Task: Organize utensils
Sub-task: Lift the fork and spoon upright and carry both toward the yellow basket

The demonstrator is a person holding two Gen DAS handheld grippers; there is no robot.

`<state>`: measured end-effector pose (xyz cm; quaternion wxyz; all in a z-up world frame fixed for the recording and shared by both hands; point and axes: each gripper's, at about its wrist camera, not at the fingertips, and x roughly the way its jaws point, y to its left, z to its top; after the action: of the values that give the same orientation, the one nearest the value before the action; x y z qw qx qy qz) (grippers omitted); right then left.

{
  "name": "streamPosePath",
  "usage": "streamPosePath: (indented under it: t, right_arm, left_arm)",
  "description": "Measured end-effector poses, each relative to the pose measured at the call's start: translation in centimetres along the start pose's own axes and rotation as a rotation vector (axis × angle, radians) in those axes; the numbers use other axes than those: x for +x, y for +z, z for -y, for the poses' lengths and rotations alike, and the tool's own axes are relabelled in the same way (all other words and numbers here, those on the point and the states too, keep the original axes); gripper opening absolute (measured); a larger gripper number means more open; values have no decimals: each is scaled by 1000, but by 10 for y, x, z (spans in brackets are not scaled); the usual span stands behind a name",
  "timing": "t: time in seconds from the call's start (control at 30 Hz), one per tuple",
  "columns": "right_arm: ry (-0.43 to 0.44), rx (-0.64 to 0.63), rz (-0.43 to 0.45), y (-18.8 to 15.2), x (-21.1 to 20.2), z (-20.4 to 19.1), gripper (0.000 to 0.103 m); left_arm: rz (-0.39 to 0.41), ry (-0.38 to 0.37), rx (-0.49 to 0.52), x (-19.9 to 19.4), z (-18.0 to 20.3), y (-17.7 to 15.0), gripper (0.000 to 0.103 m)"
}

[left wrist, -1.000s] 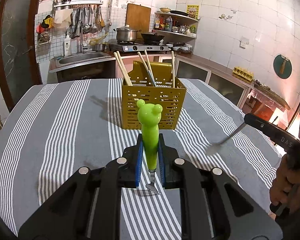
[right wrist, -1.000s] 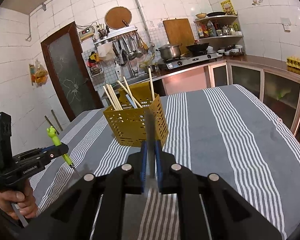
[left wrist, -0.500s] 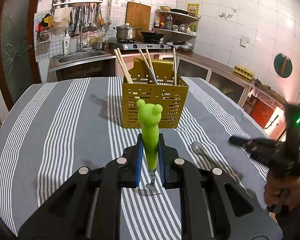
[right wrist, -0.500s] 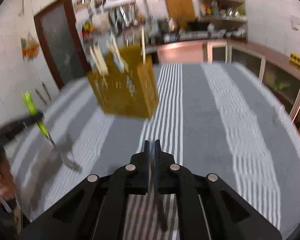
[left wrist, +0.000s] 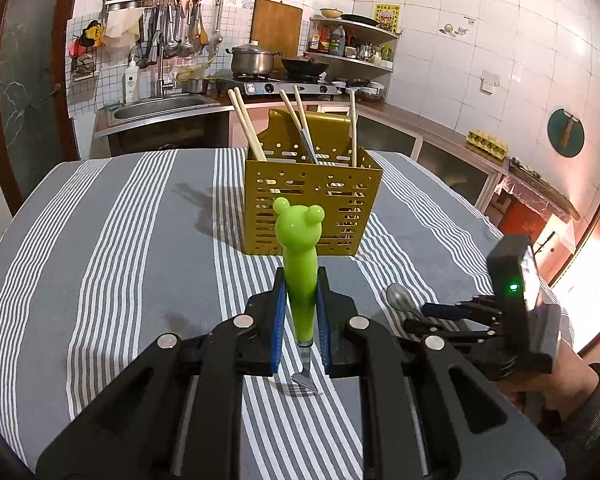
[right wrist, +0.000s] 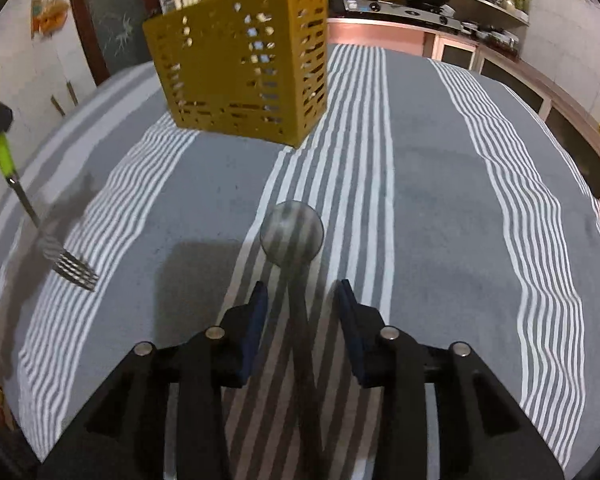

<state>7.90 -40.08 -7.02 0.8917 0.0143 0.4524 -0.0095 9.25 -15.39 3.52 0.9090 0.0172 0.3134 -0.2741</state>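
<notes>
A: Right wrist view: the right gripper (right wrist: pixel 300 308) has its fingers (right wrist: pixel 256 320) parted, having just been opening, and the spoon (right wrist: pixel 292 232) lies between them, handle running back under the camera, bowl ahead on the surface (right wrist: pixel 440 200). A second ago it was clamped on that spoon up in the air; now the spoon is down on the cloth and released.

B: So it was set down, not put in the caddy (right wrist: pixel 236 60)?

A: Seems so. The caddy stands well ahead, holding only chopsticks (left wrist: pixel 246 128) and one other utensil I can't identify. My guess is a re-grip, since the spoon lies flat and the fingers don't press on it. The frame is a bit blurred, so faint contact can't be ruled out.

B: And the left?

A: The left gripper (left wrist: pixel 300 320) is clenched on the fork (left wrist: pixel 298 264), frog-head handle up, tines just above the surface. It has not moved. The caddy is straight beyond it, the spoon to its right.
</notes>
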Motion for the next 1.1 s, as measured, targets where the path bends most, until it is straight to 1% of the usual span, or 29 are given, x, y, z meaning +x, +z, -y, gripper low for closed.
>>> streamPosePath:
  t: [0.07,0.17,0.23,0.3,0.33,0.43,0.53,0.7,0.93,1.1]
  right_arm:
    - [-11,-1,1,3,2,-1,8]
    - [19,38,45,7,-8,2,8]
    - [75,82,146,10,-33,7,8]
    - [91,107,239,13,-59,9,8]
    - [101,120,302,13,-77,11,8]
    - [122,137,408,12,-110,13,8]
    - [143,138,477,11,-132,12,8]
    - [164,136,532,8,-151,10,8]
    - [179,137,550,7,-157,8,8]
    - [167,135,547,15,-154,6,8]
  left_arm:
    - [-1,1,1,0,1,0,13]
    - [-1,2,2,0,1,0,13]
    - [3,6,3,-1,1,1,13]
    - [8,11,0,0,0,3,13]
    - [10,13,0,-1,-1,3,13]
    - [21,15,-6,-4,-2,4,13]
    - [31,13,-4,-7,0,6,13]
    - [48,8,12,-16,4,8,13]
    - [57,9,16,-26,4,8,13]
    - [57,1,16,-27,2,14,13]
